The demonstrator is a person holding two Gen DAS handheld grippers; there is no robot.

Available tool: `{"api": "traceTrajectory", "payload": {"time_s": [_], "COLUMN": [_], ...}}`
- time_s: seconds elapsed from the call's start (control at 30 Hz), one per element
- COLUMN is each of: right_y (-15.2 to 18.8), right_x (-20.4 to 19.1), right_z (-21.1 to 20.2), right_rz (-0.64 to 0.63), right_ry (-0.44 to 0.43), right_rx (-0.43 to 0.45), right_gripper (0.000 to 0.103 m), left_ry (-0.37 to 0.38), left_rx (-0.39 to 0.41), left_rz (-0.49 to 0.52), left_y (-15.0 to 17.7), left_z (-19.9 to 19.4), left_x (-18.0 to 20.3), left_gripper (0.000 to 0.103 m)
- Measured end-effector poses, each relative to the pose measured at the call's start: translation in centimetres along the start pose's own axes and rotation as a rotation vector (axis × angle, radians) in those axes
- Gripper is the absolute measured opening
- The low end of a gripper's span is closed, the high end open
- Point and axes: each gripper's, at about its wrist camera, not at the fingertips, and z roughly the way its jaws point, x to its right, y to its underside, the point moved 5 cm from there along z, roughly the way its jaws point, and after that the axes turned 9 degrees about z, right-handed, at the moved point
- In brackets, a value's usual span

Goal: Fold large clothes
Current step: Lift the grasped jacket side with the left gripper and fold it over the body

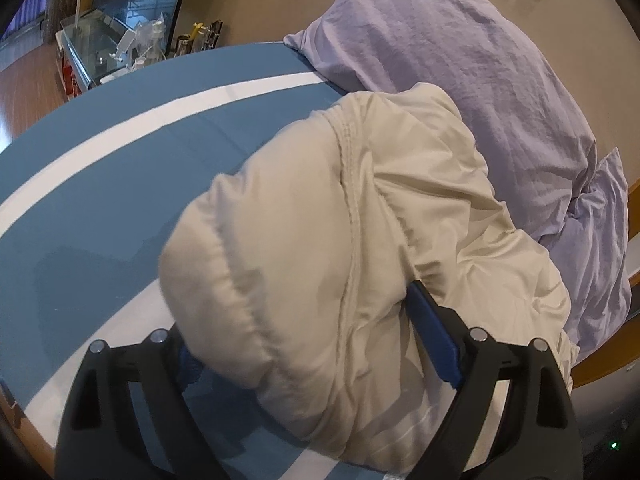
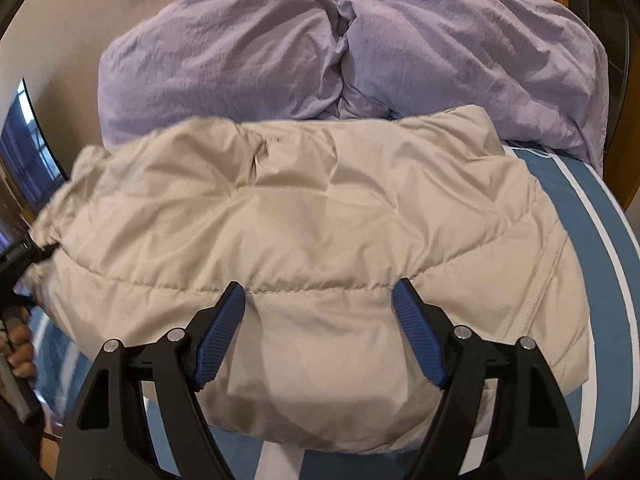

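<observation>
The puffy beige jacket (image 2: 304,232) lies bunched on the blue-and-white striped bed (image 1: 120,168), just in front of the lilac pillows (image 2: 280,56). The left claw (image 1: 308,344) is spread wide around a fold of it; the right claw (image 2: 320,332) is spread too, over its near edge.

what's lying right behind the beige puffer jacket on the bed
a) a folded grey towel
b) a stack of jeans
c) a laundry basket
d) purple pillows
d: in the right wrist view, two wrinkled purple pillows sit directly behind the beige puffer jacket, against the wall at the head of the blue-and-white striped bed.
</observation>
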Motion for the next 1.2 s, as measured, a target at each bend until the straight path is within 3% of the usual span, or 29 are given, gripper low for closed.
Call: {"api": "traceTrajectory", "payload": {"time_s": [0.2, 0.3, 0.47, 0.57, 0.67, 0.97, 1.2], "right_y": [1.6, 1.7, 1.7, 1.8, 1.8, 1.8, 1.9], "right_x": [-0.8, -0.8, -0.8, -0.8, -0.8, -0.8, -0.9], "right_z": [2.3, 2.6, 3.1, 3.3, 3.4, 3.8, 3.9], "right_rz": [-0.077, -0.076, -0.073, -0.070, -0.071, -0.073, -0.068], "right_ry": [0.103, 0.114, 0.115, 0.115, 0.119, 0.132, 0.127], "right_rx": [0.010, 0.002, -0.015, -0.021, -0.026, -0.032, -0.031], "right_gripper": [0.083, 0.084, 0.084, 0.084, 0.084, 0.084, 0.084], "left_ry": [0.061, 0.061, 0.063, 0.092, 0.113, 0.242, 0.345], "left_rx": [-0.005, 0.014, 0.043, 0.054, 0.078, 0.188, 0.205], "left_rz": [-0.062, -0.056, -0.041, -0.041, -0.014, 0.154, 0.271], "left_y": [0.0, -0.2, -0.8, -1.5, -2.1, -3.3, -1.7], "left_z": [0.9, 0.7, -0.3, -1.2, -2.4, -8.4, -11.1], "left_x": [0.2, 0.8, 1.5, 2.0, 3.2, 11.3, 17.9], "left_gripper": [0.088, 0.077, 0.048, 0.036, 0.030, 0.027, 0.027]}}
